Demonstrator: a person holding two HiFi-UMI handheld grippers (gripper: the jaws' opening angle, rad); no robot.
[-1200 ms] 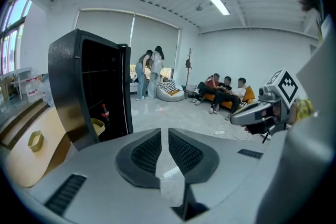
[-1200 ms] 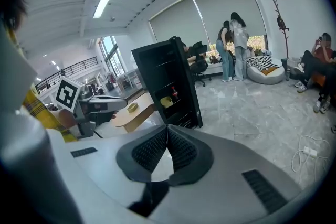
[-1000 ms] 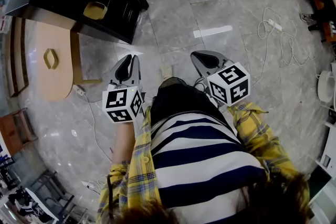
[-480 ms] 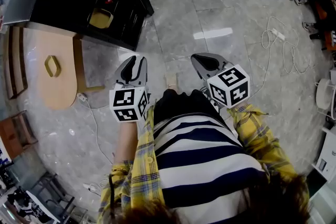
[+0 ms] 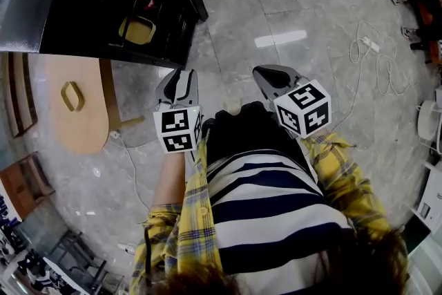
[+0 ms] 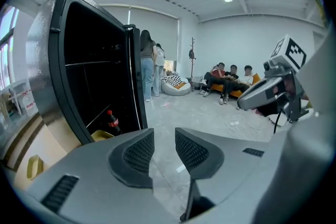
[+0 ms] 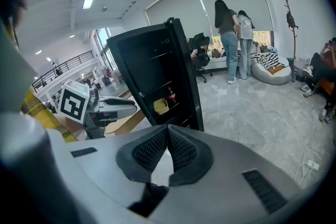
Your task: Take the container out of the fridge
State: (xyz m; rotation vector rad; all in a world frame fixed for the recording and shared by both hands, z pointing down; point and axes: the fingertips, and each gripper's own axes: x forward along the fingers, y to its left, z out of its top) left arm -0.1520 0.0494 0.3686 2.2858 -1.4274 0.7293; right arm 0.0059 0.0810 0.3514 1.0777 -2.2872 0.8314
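A black fridge [image 5: 83, 3] stands open at the upper left, ahead of me. Inside it sit a yellow container [image 5: 138, 30] [image 6: 101, 135] [image 7: 161, 106] and a red-capped cola bottle [image 5: 143, 1] [image 6: 111, 121] just behind it. My left gripper [image 5: 178, 74] [image 6: 164, 139] hovers over the floor short of the fridge's front; its jaws are opening with nothing between them. To its right, my right gripper [image 5: 266, 72] [image 7: 167, 134] is shut and empty, level with the left one.
A light wooden table [image 5: 86, 128] with a yellow ring-shaped thing [image 5: 71, 95] on it stands left of the fridge. White cables and a power strip [image 5: 366, 45] lie on the marble floor at right. People stand by the window and sit further back.
Both grippers have come closer to the fridge, which now fills more of the upper left. The left gripper's jaws have parted from shut to a clear gap.
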